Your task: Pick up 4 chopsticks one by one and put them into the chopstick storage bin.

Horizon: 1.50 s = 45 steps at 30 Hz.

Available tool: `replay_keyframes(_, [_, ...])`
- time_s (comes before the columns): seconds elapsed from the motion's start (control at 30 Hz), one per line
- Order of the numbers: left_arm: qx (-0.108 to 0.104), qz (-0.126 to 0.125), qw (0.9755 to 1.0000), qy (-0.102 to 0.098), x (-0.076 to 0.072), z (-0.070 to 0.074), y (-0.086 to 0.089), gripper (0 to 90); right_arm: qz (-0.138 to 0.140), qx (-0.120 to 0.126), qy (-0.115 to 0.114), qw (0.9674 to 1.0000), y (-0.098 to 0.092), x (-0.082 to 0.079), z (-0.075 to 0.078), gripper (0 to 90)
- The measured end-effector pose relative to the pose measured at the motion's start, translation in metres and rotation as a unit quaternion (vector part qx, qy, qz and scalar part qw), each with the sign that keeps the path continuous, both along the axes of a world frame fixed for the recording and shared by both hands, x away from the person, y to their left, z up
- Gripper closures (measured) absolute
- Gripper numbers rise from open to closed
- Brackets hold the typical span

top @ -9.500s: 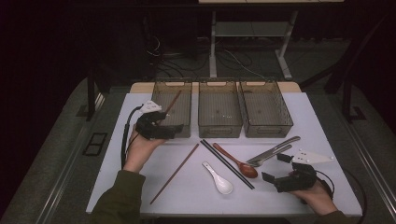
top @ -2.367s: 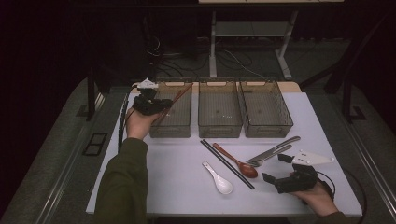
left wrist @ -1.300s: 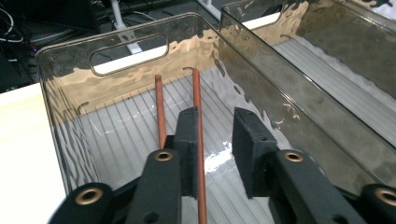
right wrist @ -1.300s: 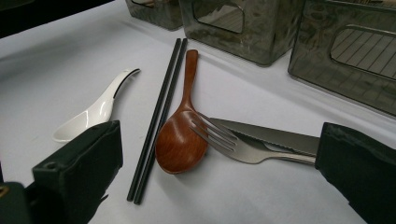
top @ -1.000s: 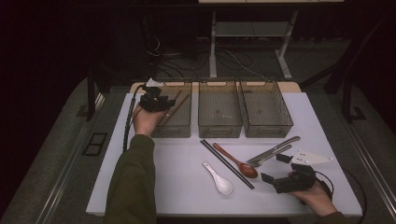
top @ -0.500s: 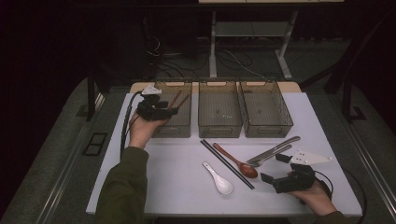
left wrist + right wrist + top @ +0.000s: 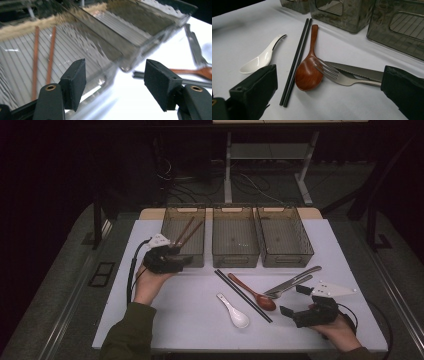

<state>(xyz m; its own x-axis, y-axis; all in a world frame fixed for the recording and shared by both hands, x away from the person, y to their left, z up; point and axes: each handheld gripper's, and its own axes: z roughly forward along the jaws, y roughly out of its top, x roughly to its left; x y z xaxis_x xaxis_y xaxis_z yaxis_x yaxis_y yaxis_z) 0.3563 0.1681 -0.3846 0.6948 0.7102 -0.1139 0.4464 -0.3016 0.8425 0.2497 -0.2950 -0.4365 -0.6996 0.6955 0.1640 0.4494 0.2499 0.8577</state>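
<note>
With our left gripper (image 7: 184,261) fingers just opened and empty, we clear the left bin (image 7: 183,234) before reaching for the black chopsticks (image 7: 243,295); right gripper (image 7: 292,301) fingers stand apart.

The high view looks forward and down over the whole table (image 7: 165,320). The left hand-held gripper (image 7: 115,82) view sits close at the left bin (image 7: 75,45); the right one looks low across the wooden spoon (image 7: 308,72), which both share.
</note>
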Motion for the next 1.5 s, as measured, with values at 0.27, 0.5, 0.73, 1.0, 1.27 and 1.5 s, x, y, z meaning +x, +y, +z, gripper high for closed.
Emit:
replay_keyframes(0.27, [0.024,-0.034,0.9991,0.003,-0.03,-0.015,-0.004,24.2,-0.003,0.001,0.0,1.0,-0.001,0.001,0.0,1.1])
replay_keyframes(0.5, [0.022,-0.043,0.9988,-0.001,-0.054,-0.025,0.0,20.2,-0.004,-0.001,0.005,1.0,-0.001,0.001,0.0,1.1])
replay_keyframes(0.73, [0.016,-0.049,0.9987,-0.002,-0.071,-0.037,0.002,14.8,-0.005,-0.003,0.008,1.0,-0.001,0.001,0.0,1.1])
replay_keyframes(1.0, [0.027,-0.074,0.9969,-0.002,-0.086,-0.044,-0.007,8.2,-0.007,-0.011,0.011,0.9999,-0.001,0.001,0.001,1.1])
replay_keyframes(1.27, [0.033,-0.088,0.9955,0.01,-0.093,-0.049,-0.011,0.0,-0.002,-0.021,0.028,0.9994,-0.001,0.002,0.002,1.1])
replay_keyframes(1.5, [0.047,-0.097,0.994,0.017,-0.091,-0.05,-0.015,0.0,-0.001,-0.025,0.044,0.9987,0.003,0.003,0.009,1.2])
